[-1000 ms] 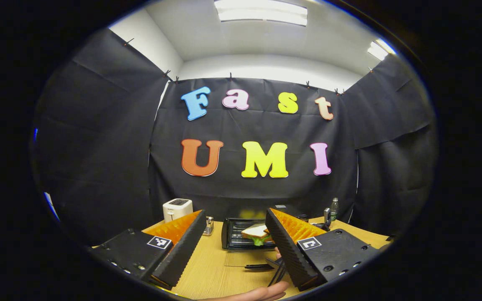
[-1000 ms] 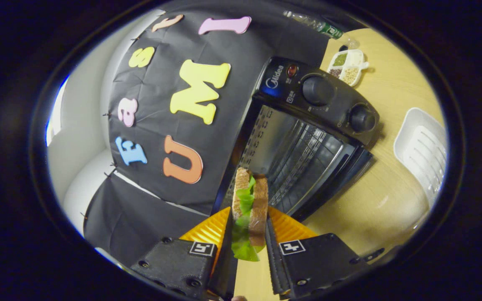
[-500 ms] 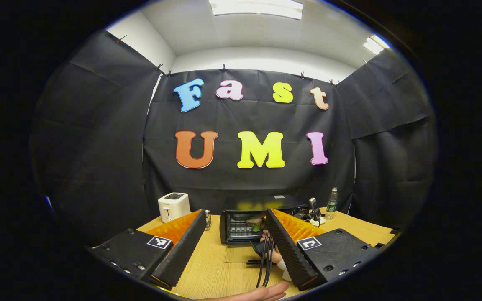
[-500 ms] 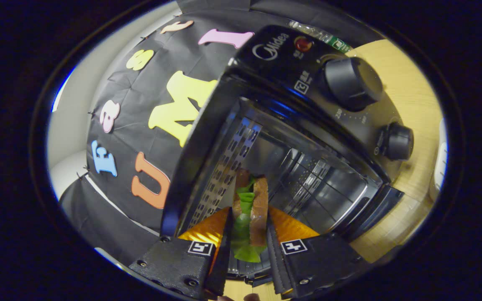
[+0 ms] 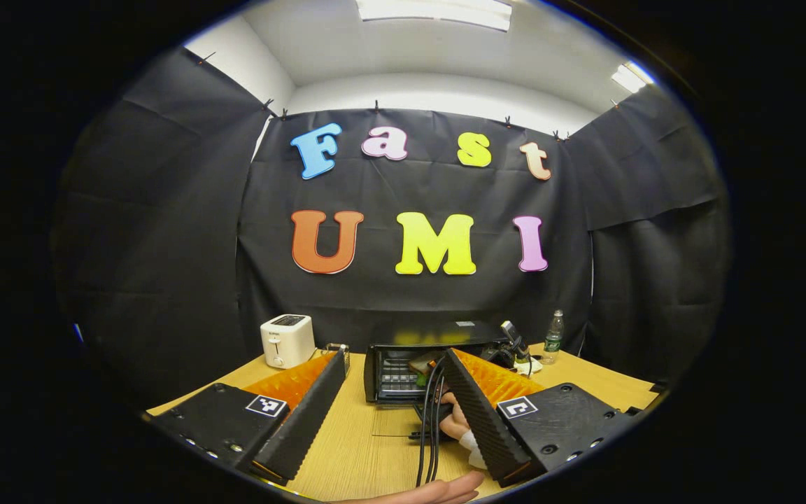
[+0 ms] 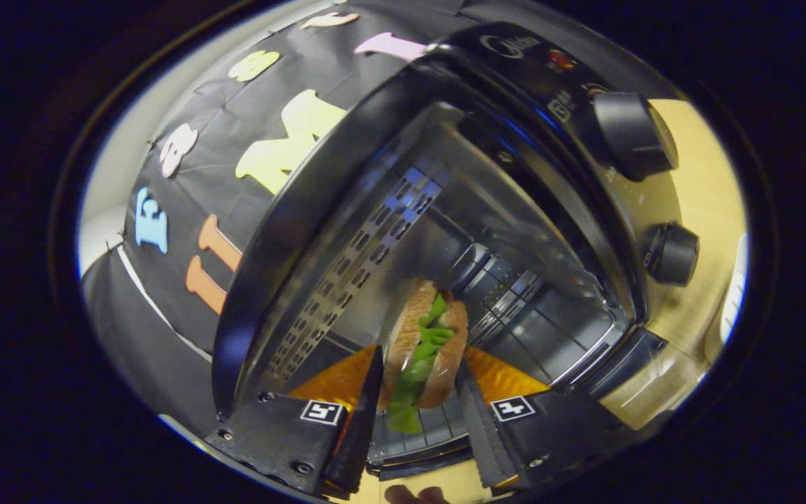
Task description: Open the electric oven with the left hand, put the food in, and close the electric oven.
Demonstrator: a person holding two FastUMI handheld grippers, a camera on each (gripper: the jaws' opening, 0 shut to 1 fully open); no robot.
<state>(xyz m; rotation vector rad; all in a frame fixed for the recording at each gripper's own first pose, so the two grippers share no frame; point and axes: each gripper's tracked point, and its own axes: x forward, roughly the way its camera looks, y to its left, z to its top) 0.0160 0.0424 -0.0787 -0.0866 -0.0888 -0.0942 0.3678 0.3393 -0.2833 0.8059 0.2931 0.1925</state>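
The black electric oven [image 5: 403, 350] stands open at the back of the wooden table [image 5: 354, 455], its glass door [image 5: 392, 422] lying flat in front. My left gripper [image 5: 392, 355] hangs open and empty well short of it. A hand [image 5: 455, 422] reaches the right gripper into the oven mouth. In the right gripper view, my right gripper [image 6: 420, 353] is shut on a brown-bread sandwich with lettuce [image 6: 422, 329], held on edge and leaning right, inside the oven cavity [image 6: 375, 231] just above the wire rack [image 6: 508, 294].
A white toaster [image 5: 287, 339] stands left of the oven and a small bottle [image 5: 553, 336] right of it. Black cables [image 5: 431, 420] trail toward me from the right gripper. Two control knobs [image 6: 630, 136] sit on the oven's front panel, a white tray [image 6: 728, 294] beyond.
The right gripper has carried the sandwich from outside the oven into the cavity; its fingers stand slightly wider and the sandwich now leans. The left gripper drew back a little, staying open.
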